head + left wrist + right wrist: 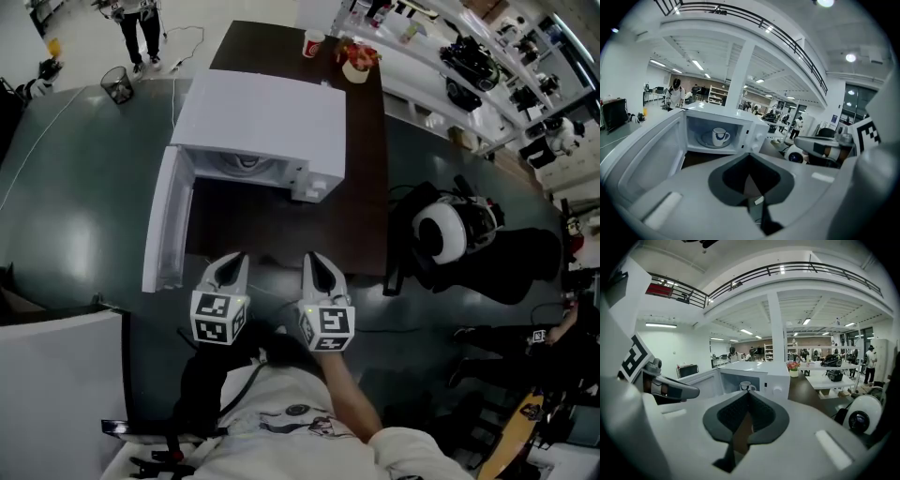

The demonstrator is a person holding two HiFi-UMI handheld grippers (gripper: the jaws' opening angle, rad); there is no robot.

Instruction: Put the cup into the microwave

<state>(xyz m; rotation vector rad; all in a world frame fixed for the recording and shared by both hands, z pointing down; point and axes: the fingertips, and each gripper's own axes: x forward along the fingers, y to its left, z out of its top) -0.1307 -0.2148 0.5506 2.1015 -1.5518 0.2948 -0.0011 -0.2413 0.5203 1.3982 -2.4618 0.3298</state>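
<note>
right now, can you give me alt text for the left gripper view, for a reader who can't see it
A white cup sits on the turntable inside a white microwave, whose door stands open to the left. In the foreground the left tool points toward the microwave, its jaws together with nothing between them.

Evenly bright and sharp, with fisheye-warped, dark-vignetted edges.

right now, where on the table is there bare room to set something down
Free: the brown table in front of the microwave, right of its open door; a narrow strip along the microwave's right. Crowded: far end, with a red cup and flowers.
</note>
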